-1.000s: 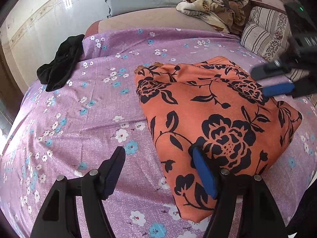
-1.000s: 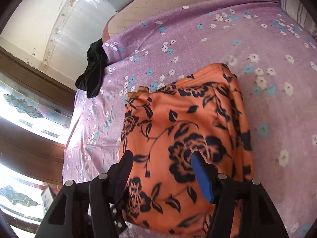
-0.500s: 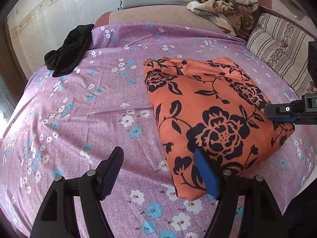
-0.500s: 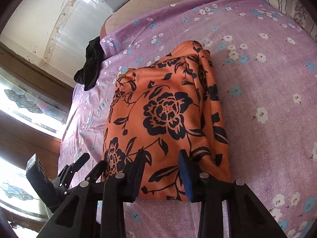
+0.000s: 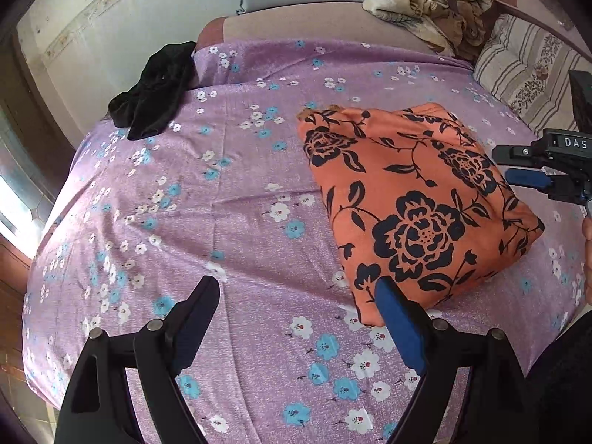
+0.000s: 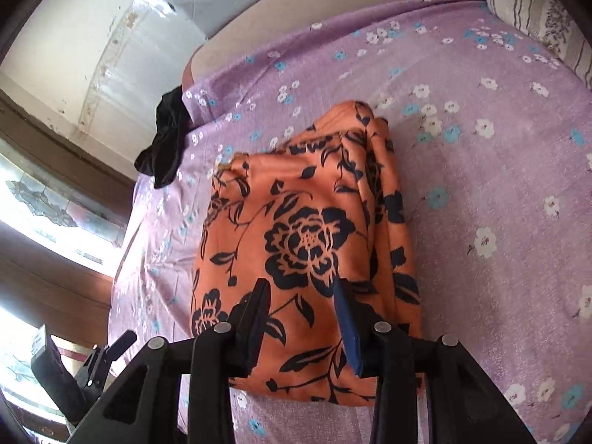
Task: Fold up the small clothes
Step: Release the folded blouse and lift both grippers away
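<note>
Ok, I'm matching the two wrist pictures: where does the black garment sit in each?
Left wrist: black garment upper left, at the purple sheet's far corner.
Right wrist: black garment left of centre, at the sheet's edge.
Shared landmark: the folded orange floral cloth.

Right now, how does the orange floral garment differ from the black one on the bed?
The orange garment with black flowers is folded into a flat, neat block; the plain black garment is crumpled. The orange one lies mid-bed, the black one hangs off the far edge. Both rest on the purple floral bedsheet, ungripped.
</note>
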